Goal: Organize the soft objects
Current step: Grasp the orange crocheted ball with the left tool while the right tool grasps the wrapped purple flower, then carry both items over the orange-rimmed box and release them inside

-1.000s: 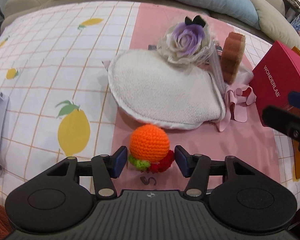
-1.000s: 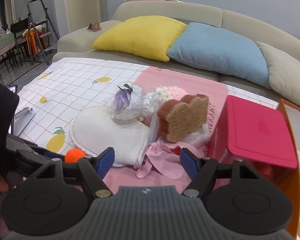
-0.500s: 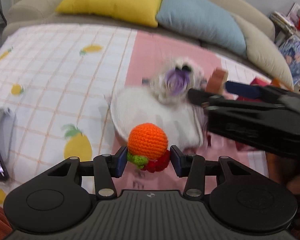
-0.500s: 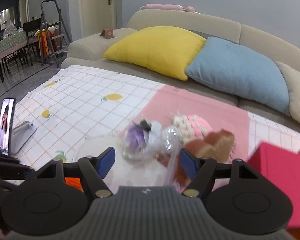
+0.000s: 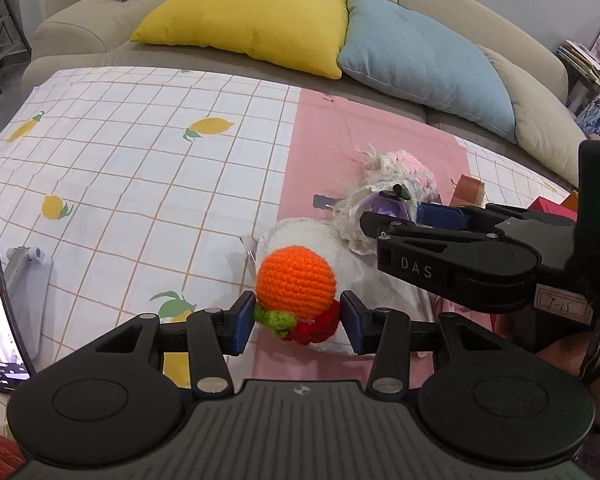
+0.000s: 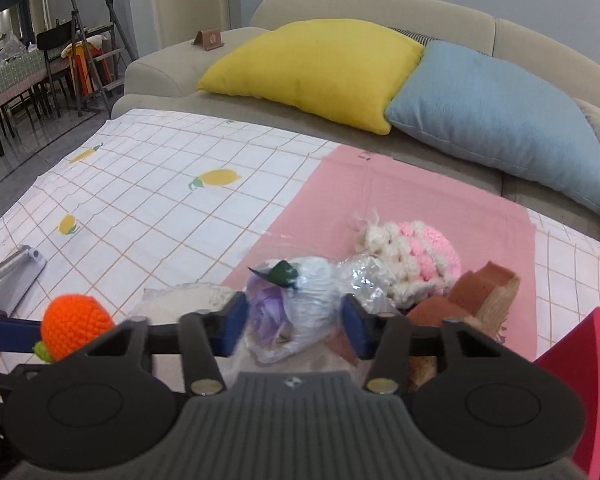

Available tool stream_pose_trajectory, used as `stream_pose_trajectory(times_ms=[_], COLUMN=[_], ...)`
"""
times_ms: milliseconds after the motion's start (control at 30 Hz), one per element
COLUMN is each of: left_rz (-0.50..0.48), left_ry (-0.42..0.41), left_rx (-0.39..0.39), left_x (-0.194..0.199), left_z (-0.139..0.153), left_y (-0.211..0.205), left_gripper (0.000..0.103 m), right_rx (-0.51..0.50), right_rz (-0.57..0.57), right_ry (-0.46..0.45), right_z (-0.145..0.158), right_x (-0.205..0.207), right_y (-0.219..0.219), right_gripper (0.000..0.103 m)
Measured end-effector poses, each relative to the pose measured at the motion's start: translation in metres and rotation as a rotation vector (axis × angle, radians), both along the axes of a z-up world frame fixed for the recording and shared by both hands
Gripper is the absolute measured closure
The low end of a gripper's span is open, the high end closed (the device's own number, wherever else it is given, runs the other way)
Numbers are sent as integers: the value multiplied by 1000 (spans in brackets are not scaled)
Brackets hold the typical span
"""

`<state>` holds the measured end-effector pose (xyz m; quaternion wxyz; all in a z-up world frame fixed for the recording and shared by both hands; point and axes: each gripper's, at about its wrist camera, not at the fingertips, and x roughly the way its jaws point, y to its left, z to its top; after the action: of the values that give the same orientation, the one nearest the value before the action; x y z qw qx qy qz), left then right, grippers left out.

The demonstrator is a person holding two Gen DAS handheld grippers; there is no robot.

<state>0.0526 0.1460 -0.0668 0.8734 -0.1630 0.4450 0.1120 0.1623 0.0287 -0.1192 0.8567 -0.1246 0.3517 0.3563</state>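
Left gripper [image 5: 297, 322] clamps a round crocheted orange ball [image 5: 296, 282], raised above the white fleecy pad [image 5: 374, 276]. Right gripper [image 6: 293, 326], jaws just closing, pinches a crinkly plastic-wrapped purple fabric rose [image 6: 290, 306] over the pink cloth [image 6: 440, 204].

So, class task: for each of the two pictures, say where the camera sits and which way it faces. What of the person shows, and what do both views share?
Left wrist: on the left tool, facing forward and down at the orange crochet ball it grips; right tool crosses in.
Right wrist: on the right tool, facing the wrapped purple flower between its fingers; no hand visible.
Shared: ball, flower, yellow pillow.
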Motion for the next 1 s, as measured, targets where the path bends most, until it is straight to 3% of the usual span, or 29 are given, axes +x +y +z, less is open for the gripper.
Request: stream_pose_trajectory(times_ms=[67,233,600,1000], left_rz=[1,-5,1,-98], left_ry=[1,-11,-62,-132], left_rx=[-6,4,32,61], left_x=[0,-4,-20,-36], left_z=[0,5,29,60], left_y=[-2,-7,-17,-61], left_gripper=[51,51,51,51], right_rx=[5,2,69,153], right_rz=[8,34,63,39], right_ry=[13,0,-65,-150], right_z=[1,10,58,108], right_x=[-1,-8,-41,-92], right_y=[-3,-11,-45,-131], right_gripper=[66,72,73,73])
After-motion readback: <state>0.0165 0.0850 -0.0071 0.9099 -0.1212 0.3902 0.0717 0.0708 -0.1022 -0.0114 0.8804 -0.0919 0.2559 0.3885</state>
